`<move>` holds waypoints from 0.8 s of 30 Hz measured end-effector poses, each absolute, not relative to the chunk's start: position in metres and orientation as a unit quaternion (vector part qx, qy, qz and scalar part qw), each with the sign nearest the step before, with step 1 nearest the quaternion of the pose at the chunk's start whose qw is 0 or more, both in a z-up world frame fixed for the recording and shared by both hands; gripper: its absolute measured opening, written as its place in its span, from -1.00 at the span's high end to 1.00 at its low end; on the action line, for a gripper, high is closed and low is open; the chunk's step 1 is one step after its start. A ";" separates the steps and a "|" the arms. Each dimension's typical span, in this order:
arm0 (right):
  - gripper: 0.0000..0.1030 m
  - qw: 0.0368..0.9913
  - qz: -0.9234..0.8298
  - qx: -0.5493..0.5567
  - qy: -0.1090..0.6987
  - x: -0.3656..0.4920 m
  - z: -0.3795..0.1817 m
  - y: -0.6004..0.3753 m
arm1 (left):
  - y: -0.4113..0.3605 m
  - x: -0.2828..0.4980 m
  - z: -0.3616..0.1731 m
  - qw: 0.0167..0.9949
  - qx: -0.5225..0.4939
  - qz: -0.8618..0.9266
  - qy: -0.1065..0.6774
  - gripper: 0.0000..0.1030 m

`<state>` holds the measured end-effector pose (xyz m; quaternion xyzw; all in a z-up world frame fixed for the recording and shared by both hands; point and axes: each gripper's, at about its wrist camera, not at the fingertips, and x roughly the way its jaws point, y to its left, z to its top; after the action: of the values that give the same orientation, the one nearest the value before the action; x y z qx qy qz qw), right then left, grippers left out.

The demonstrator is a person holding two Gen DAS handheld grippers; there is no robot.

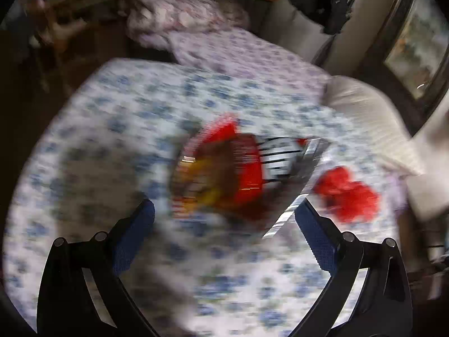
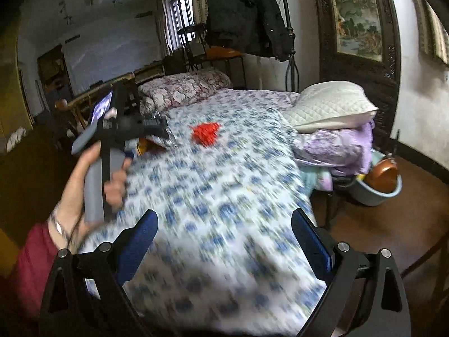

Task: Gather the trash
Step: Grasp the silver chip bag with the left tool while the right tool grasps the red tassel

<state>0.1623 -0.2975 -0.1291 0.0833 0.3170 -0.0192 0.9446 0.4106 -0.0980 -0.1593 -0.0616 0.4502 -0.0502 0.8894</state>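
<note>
While my left gripper (image 1: 224,219) hangs over the bed (image 1: 112,106) with its fingers (image 1: 140,233) spread and released, a red snack wrapper (image 1: 235,168) lies on the blue-flowered sheet just beyond them, blurred. Right of it, near the white pillow (image 1: 362,112), sits a crumpled red scrap (image 1: 348,193). My right gripper (image 2: 224,233) stands open too, grasping nothing, nearer the foot of the bed; my left hand (image 2: 84,185) shows at far left.
</note>
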 end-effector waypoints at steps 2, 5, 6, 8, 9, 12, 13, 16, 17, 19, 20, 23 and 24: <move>-0.82 0.942 -0.012 0.095 0.321 0.176 -0.131 -0.295 | -0.088 0.409 -0.158 0.892 -0.069 -0.046 0.445 -0.84; -0.82 0.936 0.004 0.118 0.332 0.203 -0.134 -0.293 | -0.061 0.410 -0.159 0.883 -0.120 -0.064 0.449 -0.69; -0.82 0.933 0.010 0.125 0.338 0.212 -0.135 -0.293 | -0.052 0.409 -0.158 0.880 -0.136 -0.072 0.450 -0.66; -0.82 0.928 0.014 0.131 0.349 0.228 -0.135 -0.294 | -0.038 0.405 -0.156 0.877 -0.148 -0.081 0.450 -0.61; -0.82 0.925 0.014 0.134 0.355 0.236 -0.134 -0.295 | -0.034 0.402 -0.152 0.879 -0.146 -0.087 0.446 -0.61; -0.82 0.923 0.017 0.150 0.353 0.252 -0.129 -0.299 | -0.034 0.393 -0.137 0.881 -0.137 -0.164 0.422 -0.66; -0.82 0.924 0.018 0.152 0.349 0.254 -0.128 -0.298 | -0.039 0.390 -0.131 0.882 -0.126 -0.188 0.414 -0.66; -0.82 0.928 0.023 0.156 0.338 0.256 -0.126 -0.295 | -0.060 0.373 -0.117 0.899 -0.074 -0.205 0.381 -0.83; -0.82 0.928 0.024 0.157 0.337 0.256 -0.126 -0.295 | -0.070 0.369 -0.112 0.909 -0.053 -0.196 0.363 -0.87; -0.82 0.930 0.025 0.158 0.332 0.254 -0.128 -0.295 | -0.089 0.371 -0.106 0.922 -0.020 -0.173 0.345 -0.87; -0.83 0.930 0.024 0.157 0.331 0.255 -0.128 -0.296 | -0.098 0.377 -0.108 0.925 -0.002 -0.157 0.345 -0.87; -0.83 0.928 0.020 0.158 0.335 0.260 -0.129 -0.300 | -0.104 0.400 -0.126 0.917 0.009 -0.102 0.385 -0.86; -0.83 0.928 0.021 0.158 0.337 0.263 -0.129 -0.302 | -0.099 0.406 -0.133 0.912 0.001 -0.097 0.399 -0.86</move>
<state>0.2633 -0.3016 -0.1293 0.1582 0.3368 0.0208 0.9279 0.4059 -0.0987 -0.1333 0.0013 0.3990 -0.0966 0.9118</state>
